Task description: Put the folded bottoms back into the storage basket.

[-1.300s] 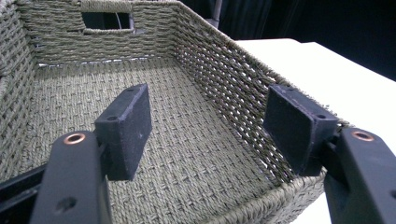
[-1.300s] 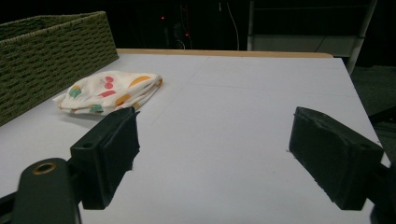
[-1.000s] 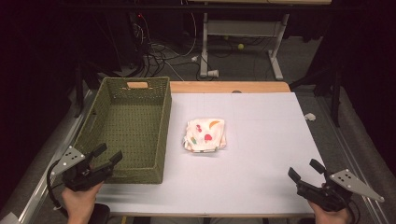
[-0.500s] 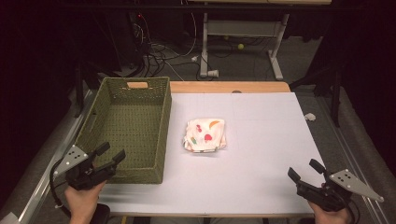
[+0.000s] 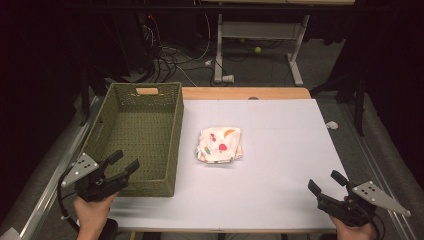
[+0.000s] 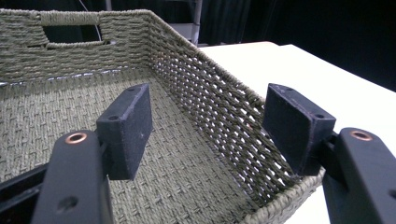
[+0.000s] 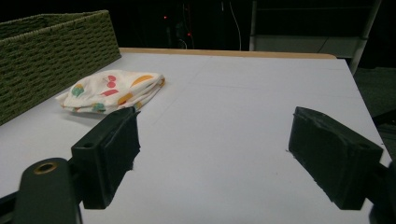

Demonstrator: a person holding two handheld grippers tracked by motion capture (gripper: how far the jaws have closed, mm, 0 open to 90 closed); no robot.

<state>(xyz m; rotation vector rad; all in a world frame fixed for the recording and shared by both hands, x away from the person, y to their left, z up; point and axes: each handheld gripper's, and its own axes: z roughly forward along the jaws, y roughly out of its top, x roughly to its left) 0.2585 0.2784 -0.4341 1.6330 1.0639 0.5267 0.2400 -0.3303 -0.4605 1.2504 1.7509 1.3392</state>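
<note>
A green woven basket (image 5: 172,145) stands on the left of the white table (image 5: 280,150), with a cut-out handle in its far wall. My left gripper (image 5: 126,160) hovers at its near left corner, open; in the left gripper view the left gripper (image 6: 212,121) has the basket's right wall (image 6: 210,107) running behind the gap, with nothing between the pads. A folded white cloth with fruit prints (image 5: 220,145) lies beside the basket. My right gripper (image 5: 324,181) is at the near right edge, open and empty. The right gripper (image 7: 219,144) points across the table, with the cloth (image 7: 112,91) ahead to its left.
A wooden strip (image 5: 245,93) runs along the table's far edge. A small white scrap (image 5: 331,125) lies just off the right edge. Cables (image 5: 170,55) and a desk frame (image 5: 260,30) sit on the dark floor behind. The basket (image 7: 51,51) borders the cloth's left.
My left gripper has drifted slightly to the right, closer over the basket's near corner. The right gripper, cloth and basket have stayed put.
</note>
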